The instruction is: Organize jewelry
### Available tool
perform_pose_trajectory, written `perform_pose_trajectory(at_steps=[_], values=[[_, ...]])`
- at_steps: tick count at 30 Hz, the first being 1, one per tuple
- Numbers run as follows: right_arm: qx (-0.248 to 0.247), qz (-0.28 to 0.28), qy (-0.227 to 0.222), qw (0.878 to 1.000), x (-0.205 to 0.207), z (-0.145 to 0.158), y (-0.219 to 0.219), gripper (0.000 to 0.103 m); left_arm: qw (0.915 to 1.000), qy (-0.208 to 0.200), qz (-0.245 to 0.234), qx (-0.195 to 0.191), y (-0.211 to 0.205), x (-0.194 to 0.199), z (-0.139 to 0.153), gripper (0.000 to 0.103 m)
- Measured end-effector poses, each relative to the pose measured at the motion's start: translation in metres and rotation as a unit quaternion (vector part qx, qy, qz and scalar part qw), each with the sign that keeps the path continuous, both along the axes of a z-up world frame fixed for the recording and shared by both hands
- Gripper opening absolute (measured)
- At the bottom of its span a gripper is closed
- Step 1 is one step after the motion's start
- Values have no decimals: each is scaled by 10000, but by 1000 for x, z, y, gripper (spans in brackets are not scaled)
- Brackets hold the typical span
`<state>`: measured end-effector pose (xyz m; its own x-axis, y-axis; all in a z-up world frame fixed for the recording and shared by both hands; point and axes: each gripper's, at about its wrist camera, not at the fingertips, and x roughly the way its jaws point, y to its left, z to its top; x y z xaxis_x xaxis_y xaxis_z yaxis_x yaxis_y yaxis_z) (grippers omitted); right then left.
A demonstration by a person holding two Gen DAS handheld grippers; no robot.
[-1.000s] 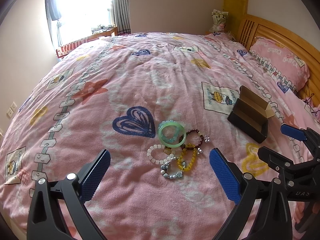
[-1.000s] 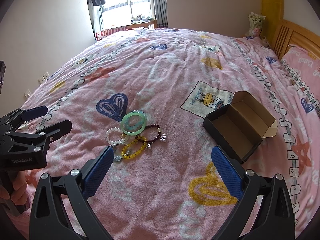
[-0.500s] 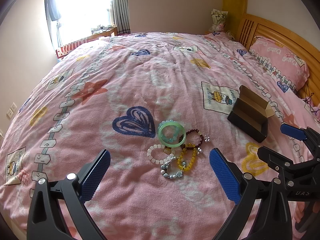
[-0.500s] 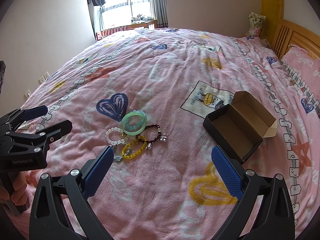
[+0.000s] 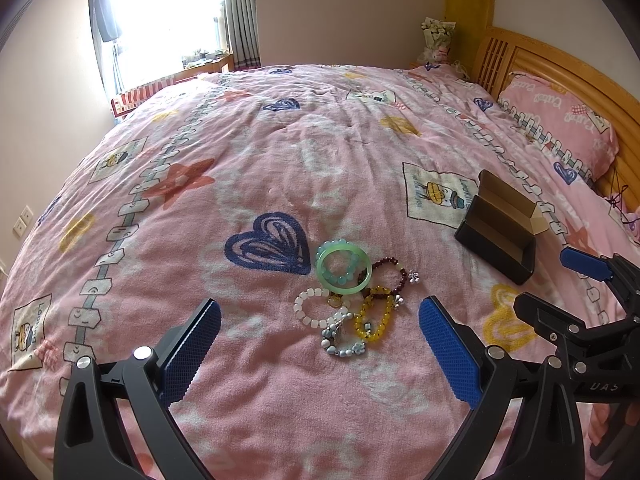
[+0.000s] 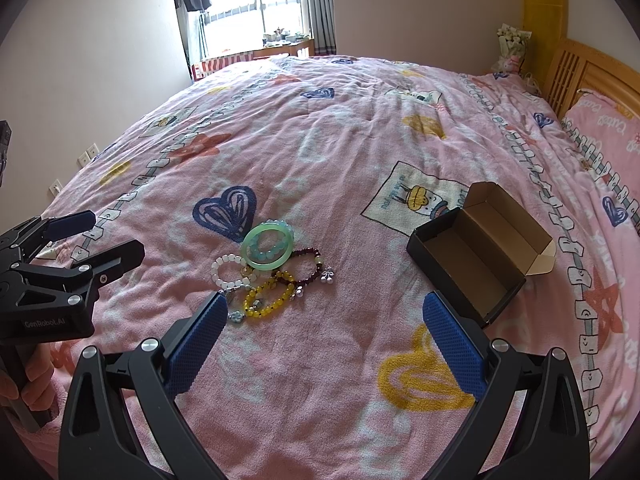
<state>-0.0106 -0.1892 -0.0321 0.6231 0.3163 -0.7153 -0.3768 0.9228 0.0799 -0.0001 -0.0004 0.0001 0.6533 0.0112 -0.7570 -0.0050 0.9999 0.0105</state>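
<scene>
Left tongs (image 5: 320, 344) and right tongs (image 6: 322, 336): both spread wide and empty, held above the bed (image 5: 280, 152) and touching none of the jewelry. Each pair also appeared in the other's view, likewise parted; a hand (image 6: 28, 392) gripped the left handle. Jewelry pile, just beyond the left tongs and left of the right tongs' centre: six pieces counted, overlapping one another on the pink blanket. One green bangle (image 5: 343, 271) lay over one bracelet of pale blue beads (image 5: 340, 278); beside them, one dark red bracelet (image 5: 394, 276), one white bracelet (image 5: 312, 311), one yellow bracelet (image 5: 374, 318) and one silver-grey strand (image 5: 340, 344). One box (image 6: 476, 258), open and empty, stood well apart to the right. One pillow (image 5: 560, 120) lay against the headboard (image 5: 532, 56).
</scene>
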Motion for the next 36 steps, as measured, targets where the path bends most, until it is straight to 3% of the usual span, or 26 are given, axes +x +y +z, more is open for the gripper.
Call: perform_pose_trajectory(at_steps=[27, 36], values=[[-7, 2, 18, 10000, 9, 3, -3, 96, 10000, -25, 1, 0, -2, 0, 0, 97], [53, 14, -14, 10000, 7, 1, -3, 96, 9997, -66, -20, -214, -2, 5, 3, 97]])
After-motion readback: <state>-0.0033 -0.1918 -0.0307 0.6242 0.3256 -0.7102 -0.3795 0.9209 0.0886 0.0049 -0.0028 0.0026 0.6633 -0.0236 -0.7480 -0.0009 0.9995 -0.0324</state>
